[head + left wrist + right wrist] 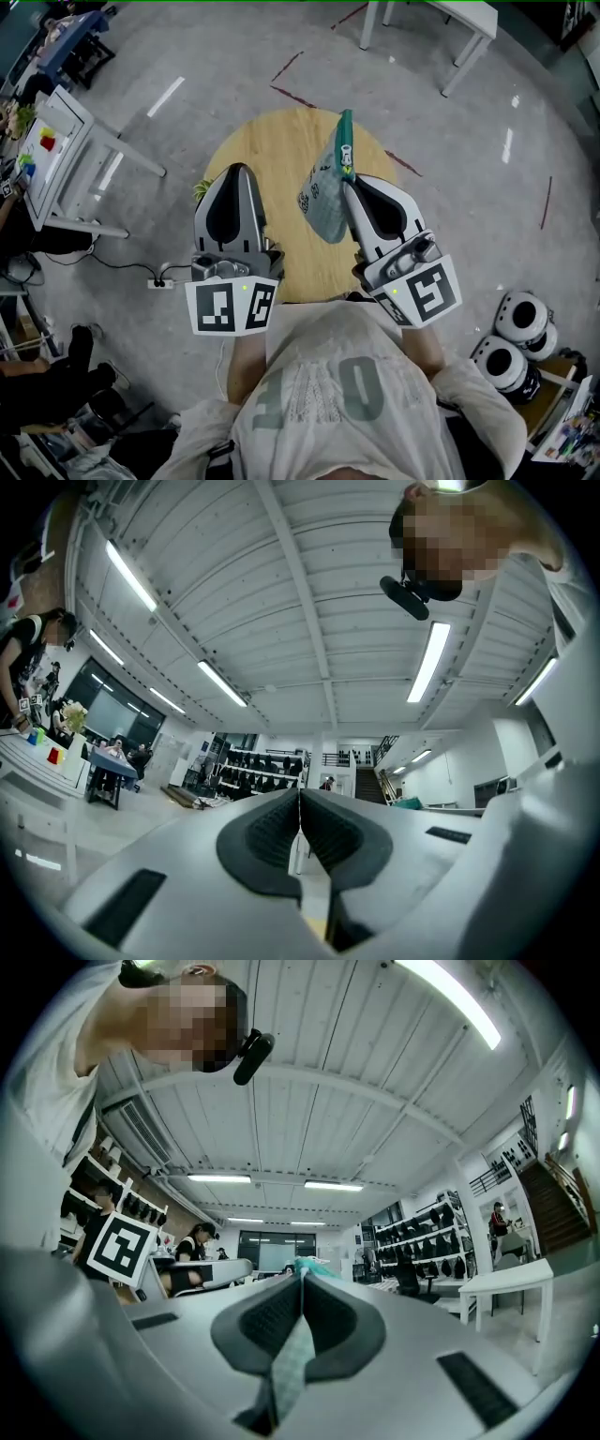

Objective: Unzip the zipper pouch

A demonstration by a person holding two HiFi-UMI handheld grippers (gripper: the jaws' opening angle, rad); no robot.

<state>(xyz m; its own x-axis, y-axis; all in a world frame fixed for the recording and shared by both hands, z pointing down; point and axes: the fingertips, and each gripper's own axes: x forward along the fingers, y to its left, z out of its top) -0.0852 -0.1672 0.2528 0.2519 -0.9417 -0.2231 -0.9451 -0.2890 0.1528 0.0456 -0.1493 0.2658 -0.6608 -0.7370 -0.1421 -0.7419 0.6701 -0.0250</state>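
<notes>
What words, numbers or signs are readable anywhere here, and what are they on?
"O": one of the large pale letters on the person's shirt; the others are creased and unclear.
Print on the zipper pouch: too small and blurred to read.
Marker cubes: black-and-white square patterns, no words.

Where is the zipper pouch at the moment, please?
In the head view, the zipper pouch is just right of centre, clamped in the right gripper over the round wooden table, clear of the left gripper.
</notes>
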